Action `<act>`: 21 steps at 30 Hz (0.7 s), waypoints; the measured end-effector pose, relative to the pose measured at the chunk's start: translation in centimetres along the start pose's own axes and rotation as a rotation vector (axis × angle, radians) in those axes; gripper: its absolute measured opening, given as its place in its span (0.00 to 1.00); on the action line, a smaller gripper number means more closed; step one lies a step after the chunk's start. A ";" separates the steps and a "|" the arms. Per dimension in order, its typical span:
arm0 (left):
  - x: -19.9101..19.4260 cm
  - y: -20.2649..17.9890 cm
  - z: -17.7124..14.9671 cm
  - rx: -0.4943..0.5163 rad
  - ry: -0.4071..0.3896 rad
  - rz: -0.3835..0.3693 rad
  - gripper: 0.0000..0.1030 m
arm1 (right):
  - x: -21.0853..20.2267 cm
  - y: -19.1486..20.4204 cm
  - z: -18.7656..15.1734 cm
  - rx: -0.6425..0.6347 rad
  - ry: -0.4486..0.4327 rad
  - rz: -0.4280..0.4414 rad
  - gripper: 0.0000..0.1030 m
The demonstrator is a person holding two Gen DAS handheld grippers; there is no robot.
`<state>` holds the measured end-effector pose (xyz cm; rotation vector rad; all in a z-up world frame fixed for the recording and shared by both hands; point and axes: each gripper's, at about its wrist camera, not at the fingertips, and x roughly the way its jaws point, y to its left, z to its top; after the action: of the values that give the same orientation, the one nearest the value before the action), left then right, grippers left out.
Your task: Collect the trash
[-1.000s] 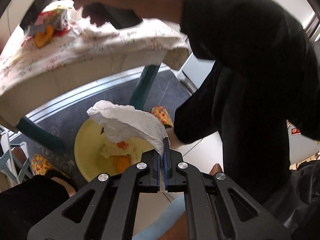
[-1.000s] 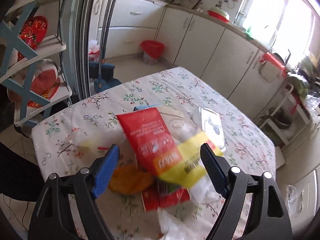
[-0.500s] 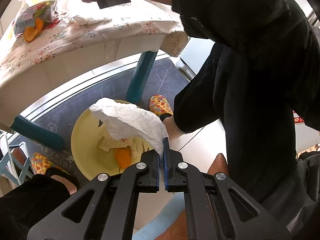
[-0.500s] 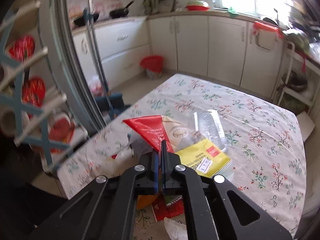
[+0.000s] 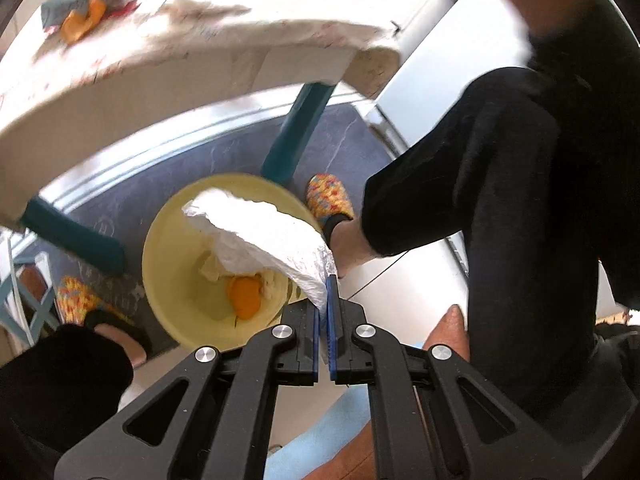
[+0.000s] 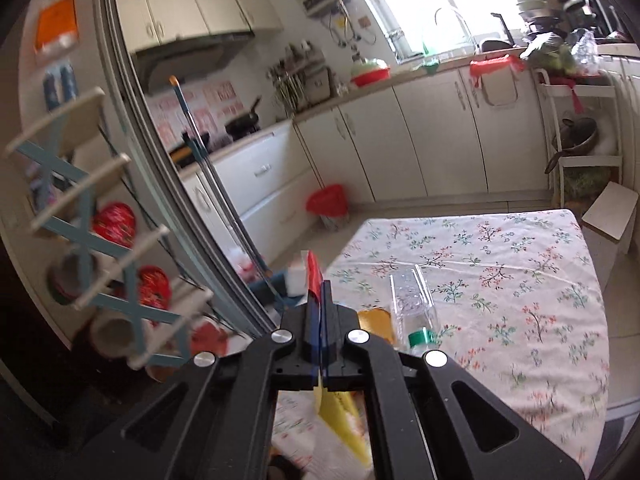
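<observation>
White tissue point(image 5: 256, 236) pinched by left hand-held gripper point(image 5: 323, 300) above yellow bin point(image 5: 168, 264); right hand-held gripper point(image 6: 320, 300) pinches red wrapper point(image 6: 314, 276).

white cabinets point(image 6: 420, 152), bright window point(image 6: 436, 0), floral tablecloth point(image 6: 500, 272)

Red and yellow wrapper point(image 6: 313, 280) in the right jaws: we read no print.
Wall sheets point(image 6: 208, 114) behind the stove: red marks, too blurred to read.
Left wrist view: we find no legible text.
</observation>
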<state>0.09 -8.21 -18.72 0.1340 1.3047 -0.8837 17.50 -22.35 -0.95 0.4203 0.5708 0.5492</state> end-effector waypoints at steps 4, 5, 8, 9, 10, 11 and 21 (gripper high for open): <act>1.0 1.1 -0.3 -0.056 0.037 0.019 0.03 | -2.7 -0.2 -1.0 0.029 -0.009 -0.002 0.01; 1.2 1.4 -0.4 -0.072 0.048 0.024 0.03 | -3.3 -0.4 -1.4 0.053 -0.010 0.005 0.01; 1.7 2.2 -0.5 -0.114 0.066 0.041 0.03 | -5.3 -0.3 -2.9 0.078 -0.009 0.001 0.01; 1.7 2.5 -0.5 -0.130 0.069 0.041 0.03 | -5.8 -0.3 -3.4 0.083 -0.004 -0.002 0.01; 1.8 2.8 -0.5 -0.144 0.071 0.040 0.03 | -6.4 -0.2 -4.1 0.086 0.001 -0.007 0.01; 1.9 3.0 -0.5 -0.152 0.072 0.041 0.03 | -7.0 -0.2 -4.9 0.091 0.008 -0.016 0.01; 2.4 4.5 -0.7 -0.219 0.081 0.114 0.33 | -8.6 -2.0 -12.3 0.247 0.113 -0.068 0.01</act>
<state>2.40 -5.95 -22.76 0.0723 1.4462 -0.6392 4.69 -26.27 -7.99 0.6041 0.7629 0.4402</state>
